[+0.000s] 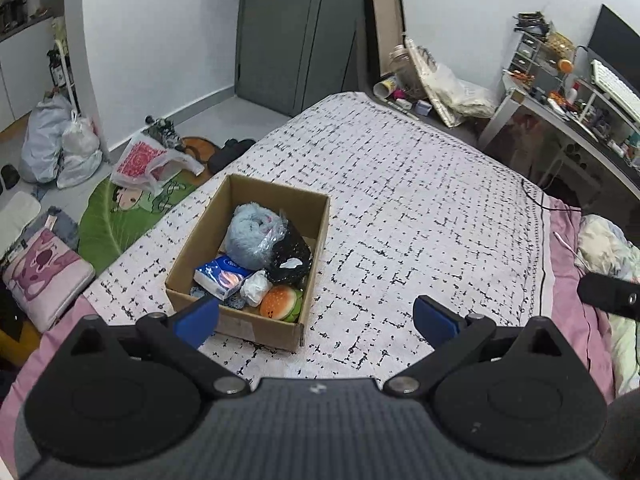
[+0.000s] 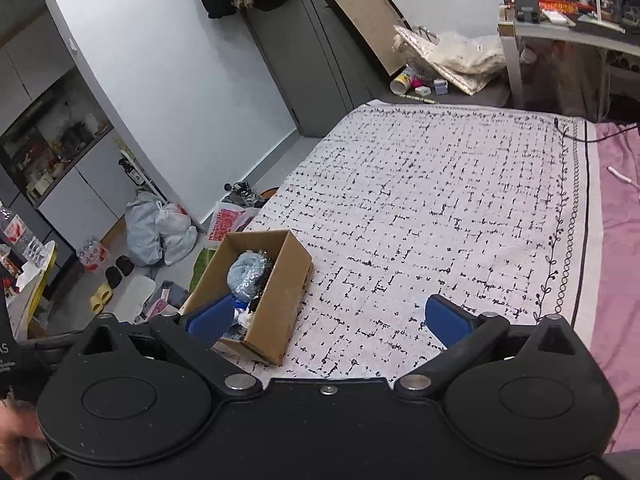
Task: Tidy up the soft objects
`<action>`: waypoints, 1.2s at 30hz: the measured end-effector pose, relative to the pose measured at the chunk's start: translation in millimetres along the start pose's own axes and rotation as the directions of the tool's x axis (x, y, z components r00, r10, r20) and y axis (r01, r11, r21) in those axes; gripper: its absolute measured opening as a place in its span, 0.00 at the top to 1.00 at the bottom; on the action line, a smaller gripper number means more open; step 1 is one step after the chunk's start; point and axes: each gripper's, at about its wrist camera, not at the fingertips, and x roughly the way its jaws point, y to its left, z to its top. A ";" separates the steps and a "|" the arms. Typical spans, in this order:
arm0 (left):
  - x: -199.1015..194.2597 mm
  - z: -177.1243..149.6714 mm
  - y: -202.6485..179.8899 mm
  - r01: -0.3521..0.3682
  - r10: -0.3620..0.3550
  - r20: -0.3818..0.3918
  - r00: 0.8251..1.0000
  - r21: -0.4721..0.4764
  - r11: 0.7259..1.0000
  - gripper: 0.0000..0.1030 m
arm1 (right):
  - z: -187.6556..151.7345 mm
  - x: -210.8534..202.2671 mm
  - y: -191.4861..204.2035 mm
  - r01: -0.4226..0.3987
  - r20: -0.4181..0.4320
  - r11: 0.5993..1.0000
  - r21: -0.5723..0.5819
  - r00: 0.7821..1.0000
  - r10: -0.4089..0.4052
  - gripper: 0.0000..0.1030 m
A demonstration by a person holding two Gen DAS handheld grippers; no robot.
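Note:
A brown cardboard box (image 1: 316, 248) sits on the white patterned bedspread (image 1: 420, 208) near the bed's left edge. It holds a grey-blue fluffy toy (image 1: 250, 232), a black speckled pouch (image 1: 290, 260), a blue tissue pack (image 1: 220, 274), a white crumpled bag (image 1: 256, 288) and a burger-shaped squishy (image 1: 280, 303). My left gripper (image 1: 316, 322) is open and empty, just in front of the box. In the right wrist view the box (image 2: 280, 296) lies at left with the fluffy toy (image 2: 244, 272) showing. My right gripper (image 2: 328, 320) is open and empty above the bedspread (image 2: 440, 200).
A pink sheet (image 1: 568, 248) and a crumpled quilt (image 1: 608, 248) lie at the bed's right. The other gripper's black part (image 1: 608, 294) shows at right. The floor at left holds plastic bags (image 1: 60, 148), a green mat (image 1: 120, 216) and a pink cushion (image 1: 44, 276). A desk (image 1: 560, 120) stands beyond the bed.

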 end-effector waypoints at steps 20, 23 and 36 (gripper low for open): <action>-59.1 -17.4 -7.1 -0.006 0.000 0.057 0.998 0.096 0.995 0.01 | -31.9 -33.9 27.1 0.013 -0.018 1.000 0.000 1.000 -0.013 0.00; -67.2 -21.2 -6.7 -0.019 0.013 0.065 0.998 0.103 0.994 0.01 | -36.0 -35.7 34.9 0.005 -0.023 1.000 -0.031 1.000 -0.006 0.00; -92.8 -28.2 -16.4 -0.023 0.010 0.096 0.995 0.138 0.990 0.01 | -47.3 -50.0 46.4 0.008 -0.025 0.997 -0.072 1.000 -0.010 0.00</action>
